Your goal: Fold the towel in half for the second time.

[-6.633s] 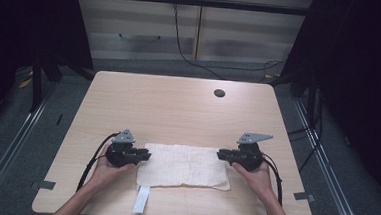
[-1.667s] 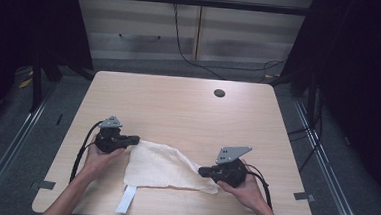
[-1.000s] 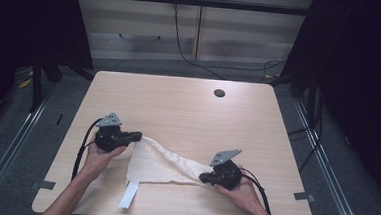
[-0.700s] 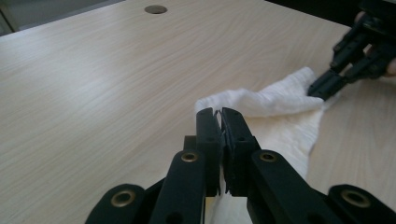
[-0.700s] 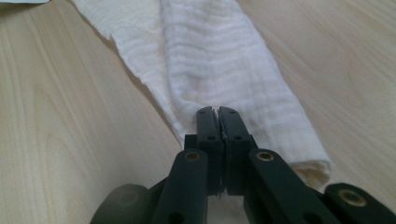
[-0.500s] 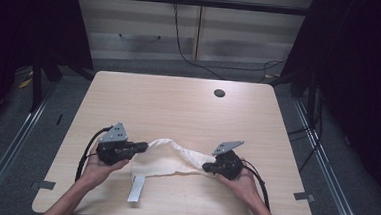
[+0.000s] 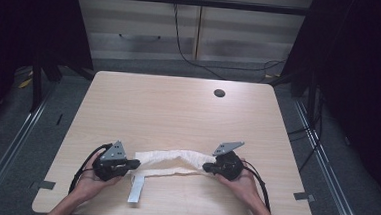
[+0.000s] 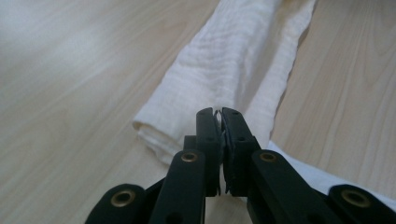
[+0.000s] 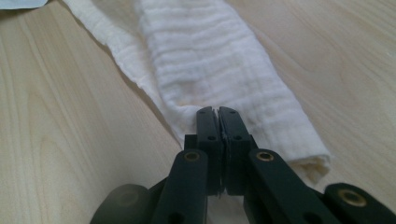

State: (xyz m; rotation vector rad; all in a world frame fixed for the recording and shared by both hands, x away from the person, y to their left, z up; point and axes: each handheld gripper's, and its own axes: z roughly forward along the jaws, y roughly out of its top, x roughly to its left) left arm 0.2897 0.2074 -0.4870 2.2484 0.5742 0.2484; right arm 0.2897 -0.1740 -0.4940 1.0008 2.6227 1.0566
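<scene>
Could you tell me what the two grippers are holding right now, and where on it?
Both hold the white cloth: the left gripper pinches its left end, the right gripper its right end.

A pale wooden bench [image 7: 178, 112] fills the middle of the frame. Near its lower edge a white cloth [image 7: 167, 162] lies bunched into a long band between two hands. The left gripper [image 7: 134, 164] pinches its left end, the right gripper [image 7: 206, 166] its right end. A white strip [image 7: 136, 189] trails down from the cloth's left part. A dark round hole [image 7: 219, 93] sits at the upper right.
</scene>
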